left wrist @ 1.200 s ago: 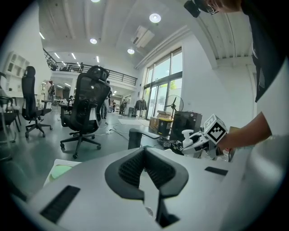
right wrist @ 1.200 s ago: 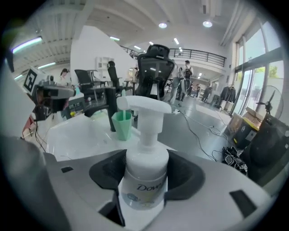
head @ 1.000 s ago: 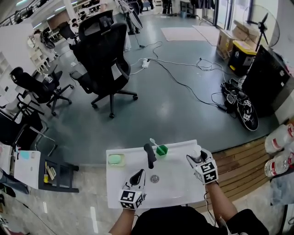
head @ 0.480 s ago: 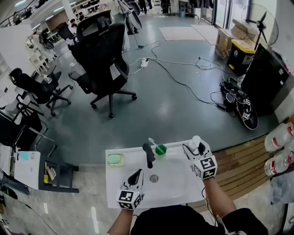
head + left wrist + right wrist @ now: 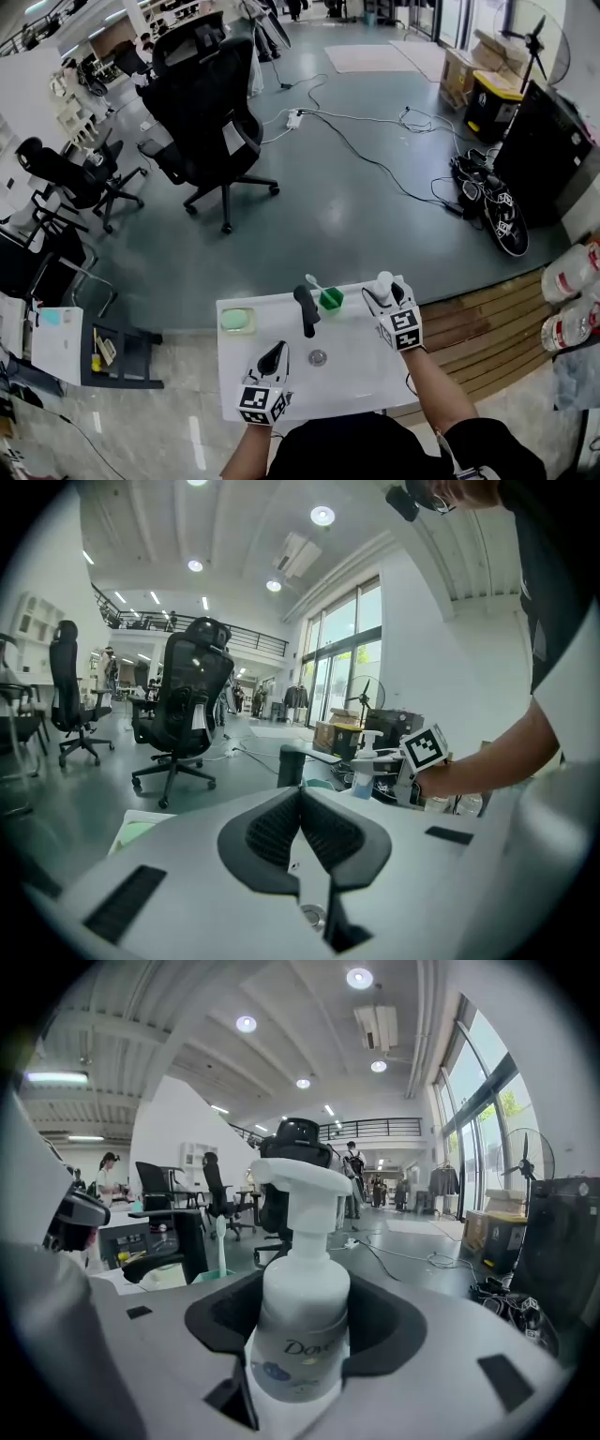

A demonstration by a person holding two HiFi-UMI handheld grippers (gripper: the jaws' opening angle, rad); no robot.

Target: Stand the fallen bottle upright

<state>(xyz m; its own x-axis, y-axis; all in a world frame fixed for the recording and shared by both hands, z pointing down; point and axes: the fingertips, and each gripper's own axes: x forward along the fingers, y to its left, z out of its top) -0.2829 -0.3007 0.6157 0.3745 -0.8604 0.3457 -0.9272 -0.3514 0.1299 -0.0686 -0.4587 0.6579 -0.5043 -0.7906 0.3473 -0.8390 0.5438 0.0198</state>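
One bottle (image 5: 300, 1330) upright near basin (image 5: 352, 367) edge in right gripper (image 5: 380, 294) jaws; left gripper (image 5: 276, 356) clenched.

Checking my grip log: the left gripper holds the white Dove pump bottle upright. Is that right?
Not quite. It is the right gripper that holds the white Dove pump bottle upright, its jaws closed on the bottle's body, as the right gripper view shows. The left gripper is shut with nothing between its jaws.
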